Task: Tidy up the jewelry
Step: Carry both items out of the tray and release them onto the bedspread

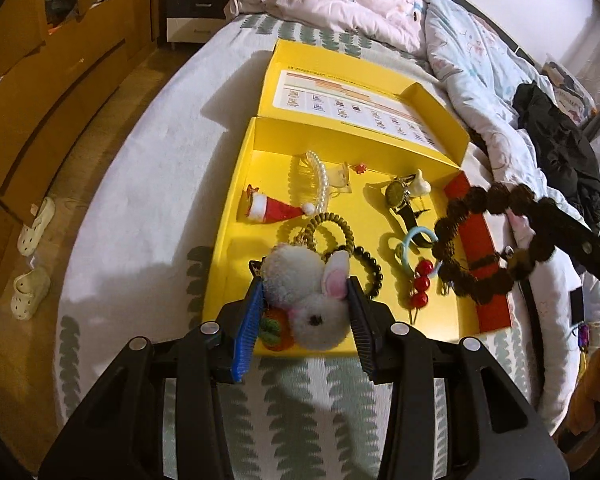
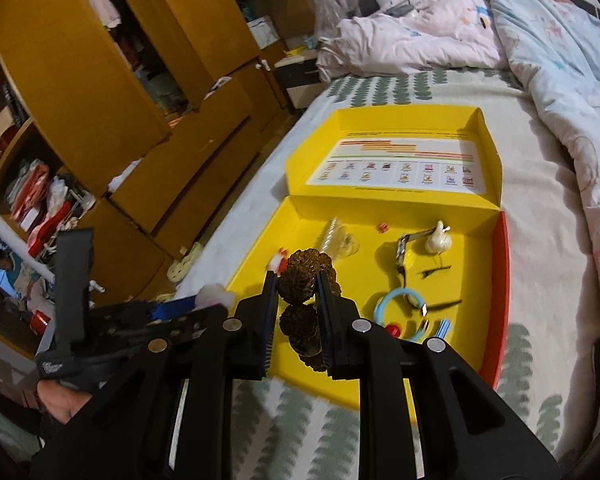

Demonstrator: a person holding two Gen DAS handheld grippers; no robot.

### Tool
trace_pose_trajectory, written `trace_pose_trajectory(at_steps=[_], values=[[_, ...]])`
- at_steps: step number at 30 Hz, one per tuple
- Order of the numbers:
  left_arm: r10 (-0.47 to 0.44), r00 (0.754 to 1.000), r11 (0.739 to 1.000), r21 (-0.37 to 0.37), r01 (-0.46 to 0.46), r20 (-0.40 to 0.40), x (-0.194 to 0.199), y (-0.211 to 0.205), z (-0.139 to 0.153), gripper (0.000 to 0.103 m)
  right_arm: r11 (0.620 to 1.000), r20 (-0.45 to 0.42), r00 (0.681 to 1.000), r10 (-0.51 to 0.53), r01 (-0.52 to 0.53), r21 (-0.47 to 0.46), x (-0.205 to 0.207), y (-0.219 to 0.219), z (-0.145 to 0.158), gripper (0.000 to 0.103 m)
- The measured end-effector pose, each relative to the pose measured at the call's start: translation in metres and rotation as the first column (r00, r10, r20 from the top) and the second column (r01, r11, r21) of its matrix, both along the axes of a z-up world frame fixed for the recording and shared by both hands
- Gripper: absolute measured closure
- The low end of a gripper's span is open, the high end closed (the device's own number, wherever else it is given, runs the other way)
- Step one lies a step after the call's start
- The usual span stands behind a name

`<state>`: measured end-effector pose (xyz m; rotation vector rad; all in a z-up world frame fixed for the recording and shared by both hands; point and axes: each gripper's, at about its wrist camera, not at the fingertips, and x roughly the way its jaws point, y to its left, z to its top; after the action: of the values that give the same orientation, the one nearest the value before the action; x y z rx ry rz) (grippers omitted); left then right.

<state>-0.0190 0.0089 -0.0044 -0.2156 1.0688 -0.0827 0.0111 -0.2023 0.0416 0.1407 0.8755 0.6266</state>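
While both grippers hang over the yellow box (image 1: pixel 236 216) on the bed (image 1: pixel 148 184), each pinches a piece.

Left gripper (image 1: pixel 306 300) clamps a fluffy rabbit charm (image 1: pixel 308 284) by its sides, its long axis running away from the camera, head nearest. Right gripper (image 2: pixel 298 312) squeezes a brown bead bracelet (image 1: pixel 484 248), the loop dangling above the box's right edge.

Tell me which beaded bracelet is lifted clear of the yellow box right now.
The big knobbly dark-brown seed-bead bracelet, gripped in the right gripper. The olive-green bead bracelet and glossy black bead bracelet lie in the box.
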Motion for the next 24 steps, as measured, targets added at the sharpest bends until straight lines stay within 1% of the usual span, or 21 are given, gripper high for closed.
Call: trace_pose_trajectory(at_steps=[3,7,9,12,18,24], values=[[-0.005,1.0,1.0,-0.005,0.005,0.006,-0.016,0.001,0.005,0.061,1.0,0.009,1.0,0.015,-0.015,-0.011,-0.029,-0.001,0.006,0.084],[-0.031,1.0,1.0,0.001,0.031,0.004,-0.039,-0.003,0.004,0.061,0.999,0.01,1.0,0.028,-0.028,-0.025,-0.067,-0.005,0.007,0.084],[-0.035,0.999,0.999,0.006,0.036,-0.011,-0.05,-0.004,-0.001,0.061,0.999,0.007,1.0,0.028,-0.028,-0.029,-0.084,-0.008,0.003,0.084],[-0.04,0.999,0.999,0.011,0.04,-0.03,-0.063,-0.008,-0.01,0.061,0.999,-0.019,0.999,0.037,-0.038,-0.032,-0.108,-0.01,-0.011,0.084],[-0.048,0.996,0.998,0.026,0.049,-0.07,-0.08,-0.019,-0.03,0.061,0.997,-0.084,0.995,0.056,-0.061,-0.053,-0.134,0.002,-0.047,0.084],[-0.058,0.992,0.998,0.021,0.061,-0.112,-0.083,-0.032,-0.053,0.061,0.994,-0.135,0.988,0.069,-0.08,-0.078,-0.131,0.015,-0.074,0.083]])
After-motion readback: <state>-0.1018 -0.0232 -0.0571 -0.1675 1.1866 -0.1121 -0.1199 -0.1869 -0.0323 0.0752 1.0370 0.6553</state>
